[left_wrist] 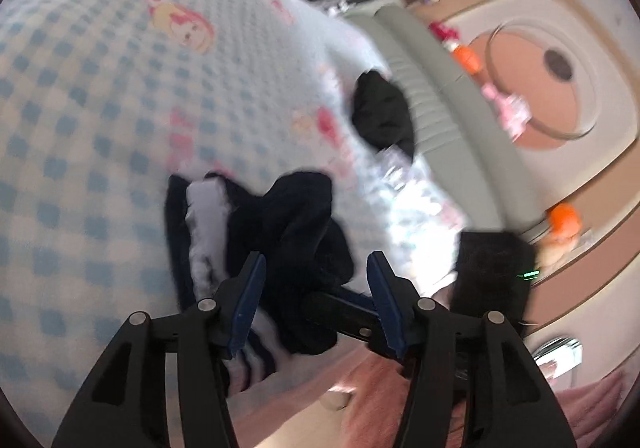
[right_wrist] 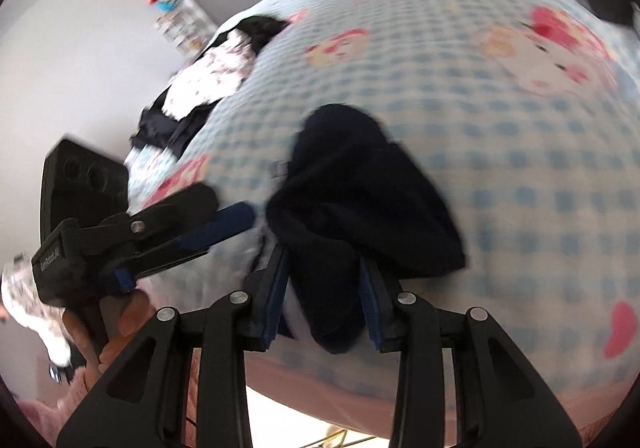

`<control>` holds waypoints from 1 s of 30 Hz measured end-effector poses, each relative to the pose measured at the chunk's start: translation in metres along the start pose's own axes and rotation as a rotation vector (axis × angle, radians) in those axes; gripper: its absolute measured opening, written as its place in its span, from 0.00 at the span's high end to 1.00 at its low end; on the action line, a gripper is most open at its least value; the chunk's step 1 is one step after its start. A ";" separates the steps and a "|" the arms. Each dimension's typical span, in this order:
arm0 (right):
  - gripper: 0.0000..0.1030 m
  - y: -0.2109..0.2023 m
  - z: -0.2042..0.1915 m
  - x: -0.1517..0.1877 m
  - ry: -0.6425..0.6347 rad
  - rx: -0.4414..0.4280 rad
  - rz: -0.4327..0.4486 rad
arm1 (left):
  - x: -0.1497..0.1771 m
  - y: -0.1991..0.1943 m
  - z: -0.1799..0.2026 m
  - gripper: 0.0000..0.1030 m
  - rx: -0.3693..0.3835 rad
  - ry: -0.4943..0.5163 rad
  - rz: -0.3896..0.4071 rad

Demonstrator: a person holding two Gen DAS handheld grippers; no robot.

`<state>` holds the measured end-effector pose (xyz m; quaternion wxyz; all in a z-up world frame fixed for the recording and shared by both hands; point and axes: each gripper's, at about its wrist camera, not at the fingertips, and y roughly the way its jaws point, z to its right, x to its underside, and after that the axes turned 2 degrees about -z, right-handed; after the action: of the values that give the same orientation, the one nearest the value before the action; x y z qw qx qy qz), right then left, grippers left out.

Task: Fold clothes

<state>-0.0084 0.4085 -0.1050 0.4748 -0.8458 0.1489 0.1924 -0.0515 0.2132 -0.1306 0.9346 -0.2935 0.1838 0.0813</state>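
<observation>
The soft, light dark garment (right_wrist: 360,183) on the bed (right_wrist: 500,127) is being pinched at its hem by the right tongs (right_wrist: 326,300), while the left tongs (left_wrist: 316,288) are being held released.

In the left wrist view the bed cover (left_wrist: 100,119) fills the left and centre of the frame. A crumpled garment (left_wrist: 280,232) lies on it at lower centre, reaching between the fingers of the left gripper (left_wrist: 316,276) at the bottom edge. Another bundled garment (left_wrist: 382,113) sits on the cover right of centre, beside the headboard (left_wrist: 448,107), which runs diagonally from upper centre to the right edge. In the right wrist view the garment (right_wrist: 360,183) lies at centre, its near end between the fingers of the right gripper (right_wrist: 324,288). The left gripper (right_wrist: 192,224) reaches in from the left, beside the garment. A clothes pile (right_wrist: 208,75) lies at the upper left, on the cover's edge.
</observation>
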 end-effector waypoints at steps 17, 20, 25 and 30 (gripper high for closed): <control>0.57 0.016 0.036 0.011 0.088 0.185 -0.047 | 0.002 0.003 -0.019 0.77 -0.219 0.002 -0.076; 0.57 0.026 0.028 -0.009 0.044 0.172 -0.013 | 0.004 0.006 -0.021 0.77 -0.238 0.009 -0.094; 0.57 0.042 -0.005 -0.044 -0.053 0.099 0.013 | 0.004 -0.003 -0.028 0.79 -0.216 -0.012 -0.107; 0.57 0.059 -0.036 -0.059 -0.124 -0.001 -0.030 | 0.001 -0.030 -0.022 0.53 -0.189 0.028 -0.047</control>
<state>-0.0794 0.3513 -0.1044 0.4853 -0.8347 0.1066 0.2374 -0.0494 0.1759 -0.1325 0.9017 -0.3859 0.1811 0.0721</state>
